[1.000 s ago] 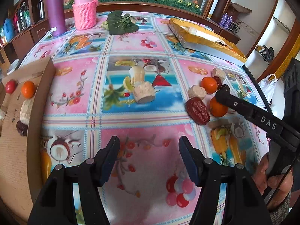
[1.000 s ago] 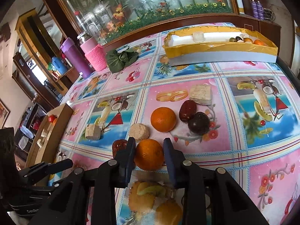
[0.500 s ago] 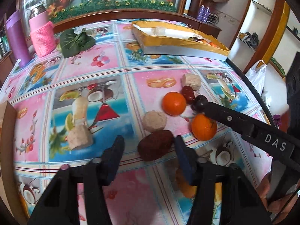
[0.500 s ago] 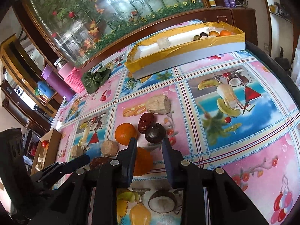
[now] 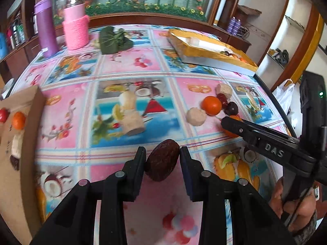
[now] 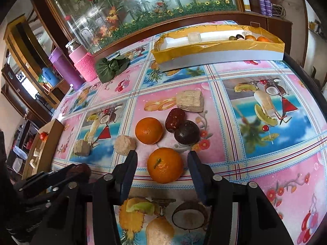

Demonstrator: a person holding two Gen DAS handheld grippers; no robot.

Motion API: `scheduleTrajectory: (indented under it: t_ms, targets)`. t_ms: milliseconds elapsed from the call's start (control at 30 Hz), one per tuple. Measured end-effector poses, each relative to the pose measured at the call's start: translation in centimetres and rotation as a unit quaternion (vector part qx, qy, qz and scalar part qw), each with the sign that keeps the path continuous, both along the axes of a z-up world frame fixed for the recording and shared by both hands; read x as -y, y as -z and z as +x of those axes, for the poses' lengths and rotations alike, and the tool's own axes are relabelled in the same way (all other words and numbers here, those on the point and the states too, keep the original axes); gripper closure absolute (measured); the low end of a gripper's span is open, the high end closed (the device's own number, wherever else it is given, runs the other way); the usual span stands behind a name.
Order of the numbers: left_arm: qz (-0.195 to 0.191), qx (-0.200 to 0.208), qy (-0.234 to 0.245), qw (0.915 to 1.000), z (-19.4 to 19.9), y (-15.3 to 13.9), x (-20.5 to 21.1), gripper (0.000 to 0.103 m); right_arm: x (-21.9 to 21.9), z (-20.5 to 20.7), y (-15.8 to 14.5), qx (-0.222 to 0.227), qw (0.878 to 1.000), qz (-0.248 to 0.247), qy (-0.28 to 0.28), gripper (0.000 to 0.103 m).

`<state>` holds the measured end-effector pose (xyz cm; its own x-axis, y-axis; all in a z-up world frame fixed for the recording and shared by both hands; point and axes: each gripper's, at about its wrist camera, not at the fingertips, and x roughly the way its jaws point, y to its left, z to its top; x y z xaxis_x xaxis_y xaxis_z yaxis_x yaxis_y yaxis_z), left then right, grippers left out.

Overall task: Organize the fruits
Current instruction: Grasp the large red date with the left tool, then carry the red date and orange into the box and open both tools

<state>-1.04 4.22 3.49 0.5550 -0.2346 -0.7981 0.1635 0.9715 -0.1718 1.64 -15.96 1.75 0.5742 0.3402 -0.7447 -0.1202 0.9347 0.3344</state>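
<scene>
Now date (image 5: 162,163) clamped — orange (image 6: 165,165) unpinched.

Dark brown wrinkled date (image 5: 162,163) is sitting clamped, lengthwise, between the left gripper's (image 5: 162,157) fingers. Near orange (image 6: 165,165) is lying on the tabletop between the spread fingers of the right gripper (image 6: 162,160), untouched. Second orange (image 6: 149,130), red date (image 6: 175,119) and dark plum (image 6: 186,132) are clustering just behind it, toward the table's right edge.
</scene>
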Motion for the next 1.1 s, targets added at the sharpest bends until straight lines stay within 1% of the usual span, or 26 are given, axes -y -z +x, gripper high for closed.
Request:
scheduleTrajectory:
  t_ms: [33,233,367,433,533,633,733,800,867,967,1100]
  targets:
    - [-0.003,0.001,-0.007,1.0,-0.4,-0.2,-0.8,0.07,-0.2,0.0,0.0,0.001,1.0,-0.01,0.001,0.065]
    - [-0.02,0.009,-0.052,0.9984,-2.8,-1.3,-5.7,0.07,-0.3,-0.2,0.0,0.011,1.0,-0.025,0.0,0.066]
    - [-0.03,0.023,-0.094,0.9949,-4.5,-2.5,-10.2,0.07,-1.1,-0.8,-0.6,0.027,0.999,-0.046,-0.006,0.067]
    - [-0.026,0.032,-0.121,0.9918,-5.3,-3.1,-12.9,0.07,-1.8,-1.7,-1.5,0.034,0.998,-0.045,-0.01,0.067]
    - [-0.01,0.042,-0.164,0.9855,-6.1,-3.5,-16.7,0.07,-3.7,-3.4,-3.2,0.045,0.998,-0.023,-0.035,0.066]
    - [0.016,0.049,-0.216,0.975,-6.9,-3.6,-20.5,0.07,-7.5,-4.7,-5.1,0.058,0.995,-0.012,-0.08,0.066]
    - [0.027,0.047,-0.243,0.9685,-7.6,-3.3,-23.1,0.07,-12.4,-5.7,-6.6,0.063,0.988,-0.001,-0.138,0.066]
    - [0.033,0.041,-0.261,0.964,-7.9,-2.8,-24.6,0.07,-16.1,-6.3,-7.1,0.061,0.981,0.003,-0.181,0.066]
    - [0.032,0.031,-0.271,0.9616,-8.1,-2.2,-25.9,0.07,-19.4,-6.9,-7.1,0.058,0.975,0.001,-0.216,0.066]
    - [0.03,0.011,-0.279,0.9597,-7.9,-1.2,-27.4,0.07,-24.3,-7.6,-6.3,0.049,0.964,-0.012,-0.262,0.066]
    - [0.024,-0.006,-0.283,0.9587,-7.5,-0.2,-28.6,0.07,-29.2,-7.6,-4.5,0.034,0.953,-0.033,-0.3,0.066]
